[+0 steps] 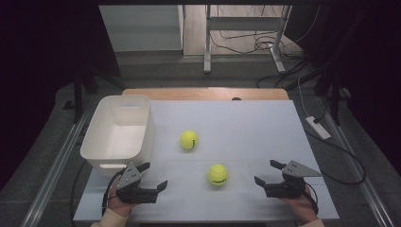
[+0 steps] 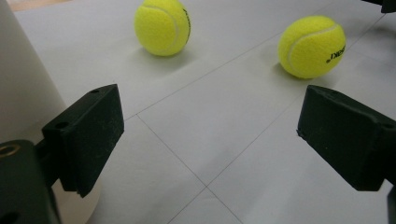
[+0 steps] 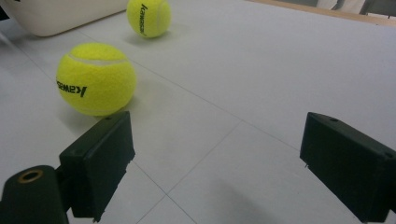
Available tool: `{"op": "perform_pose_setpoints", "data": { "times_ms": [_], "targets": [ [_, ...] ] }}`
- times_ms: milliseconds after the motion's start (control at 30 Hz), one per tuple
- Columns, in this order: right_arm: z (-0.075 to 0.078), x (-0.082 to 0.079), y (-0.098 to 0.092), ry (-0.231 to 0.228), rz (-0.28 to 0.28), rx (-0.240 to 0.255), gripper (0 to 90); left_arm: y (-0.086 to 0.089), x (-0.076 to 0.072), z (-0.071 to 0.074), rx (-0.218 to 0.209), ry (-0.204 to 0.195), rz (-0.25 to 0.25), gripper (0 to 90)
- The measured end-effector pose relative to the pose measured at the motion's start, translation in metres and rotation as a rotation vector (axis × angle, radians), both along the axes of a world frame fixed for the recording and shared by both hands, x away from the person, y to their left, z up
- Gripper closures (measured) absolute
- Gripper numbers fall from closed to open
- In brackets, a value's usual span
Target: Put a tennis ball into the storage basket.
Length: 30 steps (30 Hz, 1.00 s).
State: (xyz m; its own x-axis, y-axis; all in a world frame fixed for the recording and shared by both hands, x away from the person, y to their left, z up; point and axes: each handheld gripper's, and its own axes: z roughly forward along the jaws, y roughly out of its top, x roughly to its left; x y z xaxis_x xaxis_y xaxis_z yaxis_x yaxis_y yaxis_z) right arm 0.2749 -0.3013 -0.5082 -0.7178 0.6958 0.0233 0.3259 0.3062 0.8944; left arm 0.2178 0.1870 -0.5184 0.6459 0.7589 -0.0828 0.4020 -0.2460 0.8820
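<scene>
White plastic bin (image 1: 118, 135), smooth w/ rounded corners, sits empty. Two fuzzy yellow tennis balls on matte white board (image 1: 246, 118): far ball (image 1: 189, 139) just right of bin, near ball (image 1: 218, 174) further right & nearer the person. Left gripper (image 1: 152, 176) by bin's front corner, jaws spread, nothing held; right gripper (image 1: 265, 173) well right of bin, likewise spread, nothing held.

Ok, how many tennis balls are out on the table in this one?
2. One tennis ball sits mid-table, just right of the white bin; the other tennis ball lies nearer the person, between the two hand-held grippers. The bin's inside looks empty from above.
</scene>
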Motion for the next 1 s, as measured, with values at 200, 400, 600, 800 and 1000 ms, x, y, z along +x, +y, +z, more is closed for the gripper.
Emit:
{"op": "perform_pose_setpoints", "data": {
  "times_ms": [200, 400, 600, 800, 1000],
  "targets": [
    [-0.0003, 0.0025, 0.0000, -0.001, -0.005, 0.007, 9.9, 0.0018, 0.0001, 0.0003, -0.008, 0.002, 0.006, 8.0],
    [-0.0021, 0.0044, 0.0004, 0.004, -0.006, 0.002, 10.4, 0.0024, 0.0005, 0.0012, -0.017, -0.001, 0.007, 7.9],
    [-0.0023, 0.0049, 0.0016, 0.002, 0.005, 0.003, 11.1, 0.0015, 0.0004, 0.0000, -0.011, 0.005, 0.010, 7.8],
    [-0.0030, 0.0034, 0.0044, -0.001, 0.020, -0.014, 11.5, -0.0007, -0.0012, 0.0028, -0.006, -0.002, 0.014, 7.7],
    [-0.0020, 0.0034, 0.0055, -0.006, 0.021, -0.012, 11.8, -0.0055, -0.0018, 0.0041, 0.000, 0.000, 0.004, 7.6]
  ]
}}
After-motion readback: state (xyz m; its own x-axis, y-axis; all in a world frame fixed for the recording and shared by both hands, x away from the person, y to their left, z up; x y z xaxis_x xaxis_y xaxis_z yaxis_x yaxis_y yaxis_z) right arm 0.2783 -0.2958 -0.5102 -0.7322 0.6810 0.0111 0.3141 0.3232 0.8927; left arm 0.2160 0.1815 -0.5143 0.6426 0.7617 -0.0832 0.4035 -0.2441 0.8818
